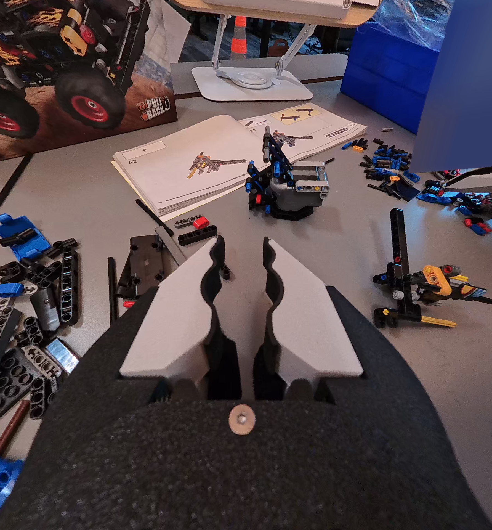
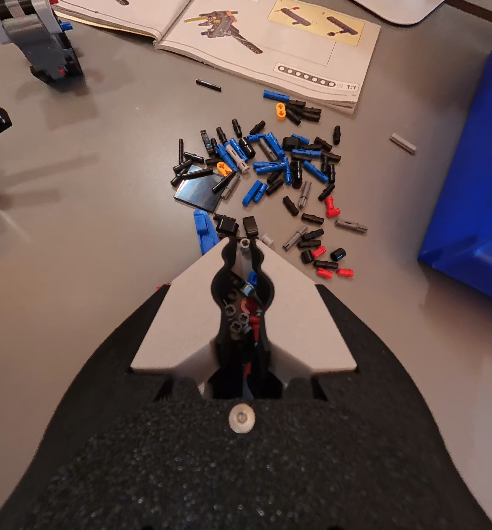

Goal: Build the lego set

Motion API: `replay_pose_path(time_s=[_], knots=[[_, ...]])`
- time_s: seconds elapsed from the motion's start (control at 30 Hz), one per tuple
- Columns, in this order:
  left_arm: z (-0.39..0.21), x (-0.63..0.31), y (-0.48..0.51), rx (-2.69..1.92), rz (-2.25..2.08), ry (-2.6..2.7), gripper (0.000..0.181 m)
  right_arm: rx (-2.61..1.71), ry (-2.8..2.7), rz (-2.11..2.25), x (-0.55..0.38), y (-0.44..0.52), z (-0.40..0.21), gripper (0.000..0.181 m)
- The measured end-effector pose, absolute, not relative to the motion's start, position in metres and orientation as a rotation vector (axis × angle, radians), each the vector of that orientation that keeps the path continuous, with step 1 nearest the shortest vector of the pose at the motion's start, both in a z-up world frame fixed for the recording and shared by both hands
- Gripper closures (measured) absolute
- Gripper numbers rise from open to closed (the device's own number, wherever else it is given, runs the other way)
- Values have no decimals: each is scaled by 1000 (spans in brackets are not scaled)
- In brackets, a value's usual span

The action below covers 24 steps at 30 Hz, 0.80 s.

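My left gripper (image 1: 243, 241) is open and empty, low over the grey table (image 1: 339, 358). A grey, black and blue lego sub-assembly (image 1: 290, 186) stands ahead of it beside the open instruction booklet (image 1: 181, 160). A second, flat sub-assembly with an orange piece (image 1: 428, 284) lies to the right. My right gripper (image 2: 245, 241) is nearly shut, with a small grey pin (image 2: 244, 244) between its fingertips. It sits at the near edge of a scatter of blue, black, red and grey pins (image 2: 267, 166). More small pieces show through the gap under its fingers.
The lego box (image 1: 52, 71) stands at the back left. Black beams and blue panels (image 1: 38, 286) are piled at the left. A white stand base (image 1: 253, 83) is behind the booklet. A blue bin (image 2: 474, 172) borders the right side. Tip to tip, the grippers are about 30 centimeters apart.
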<state>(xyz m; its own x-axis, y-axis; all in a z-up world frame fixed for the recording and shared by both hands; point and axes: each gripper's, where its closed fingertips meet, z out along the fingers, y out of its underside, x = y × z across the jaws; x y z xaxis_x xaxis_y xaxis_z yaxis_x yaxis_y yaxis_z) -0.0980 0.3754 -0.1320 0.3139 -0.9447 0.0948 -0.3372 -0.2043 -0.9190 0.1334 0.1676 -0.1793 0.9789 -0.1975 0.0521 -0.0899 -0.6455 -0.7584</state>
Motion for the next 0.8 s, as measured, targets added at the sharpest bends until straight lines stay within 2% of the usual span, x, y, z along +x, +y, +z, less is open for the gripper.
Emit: replay_pose_path(time_s=[0.1, 0.33, 0.5, 0.8], knots=[[-132, -98, 376, -1724, -897, 1160, 156, -2276, 199, -170, 134, 167, -179, 181], [-131, -98, 375, -1717, -899, 1159, 156, -2301, 159, -270, 137, 164, -179, 181], [-131, -98, 375, -1714, -894, 1160, 156, -2302, 123, -244, 131, 163, -175, 168], [-130, -99, 375, -1712, -894, 1157, 157, -2334, 125, -185, 131, 169, -185, 173]])
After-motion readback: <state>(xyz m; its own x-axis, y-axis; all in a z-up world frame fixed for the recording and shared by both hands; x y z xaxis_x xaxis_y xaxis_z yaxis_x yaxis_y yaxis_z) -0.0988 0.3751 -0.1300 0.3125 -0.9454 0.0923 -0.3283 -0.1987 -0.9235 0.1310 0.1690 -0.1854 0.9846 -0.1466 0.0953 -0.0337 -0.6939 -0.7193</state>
